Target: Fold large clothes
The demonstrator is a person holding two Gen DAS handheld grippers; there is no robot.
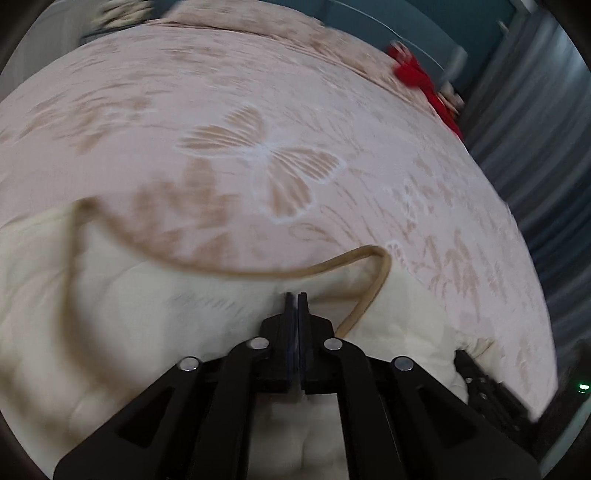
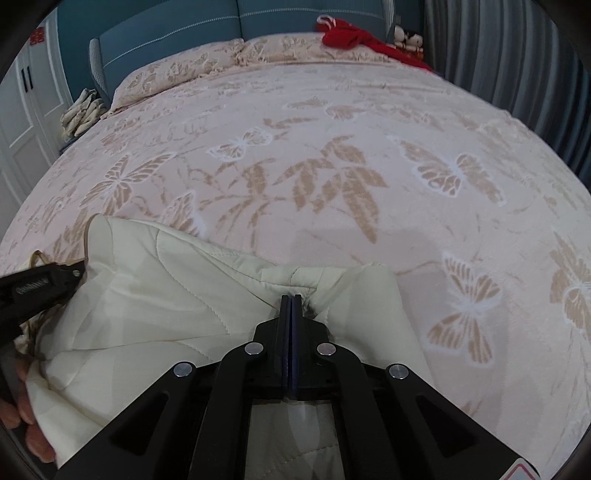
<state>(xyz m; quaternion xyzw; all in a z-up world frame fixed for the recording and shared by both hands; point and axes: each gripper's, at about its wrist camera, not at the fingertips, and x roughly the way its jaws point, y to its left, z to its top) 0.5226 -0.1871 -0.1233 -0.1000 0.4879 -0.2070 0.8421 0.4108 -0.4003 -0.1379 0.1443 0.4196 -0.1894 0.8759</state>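
Two grippers, left gripper and right gripper, fingers closed on the cream quilted jacket, are being positioned over the bed; spreading flat is judged next.

You've got a cream quilted jacket with curved stitch lines and tan piping along its edge. Your bedspread is pale pink with a beige butterfly and leaf pattern outlined in white; the pillows match it. Red garment at the far corner. Headboard is teal with white stitched lines. Curtain is grey-blue, striped by folds. Wardrobe doors are white with dark handles. Both your grippers, left and right, are black with silver rivets.
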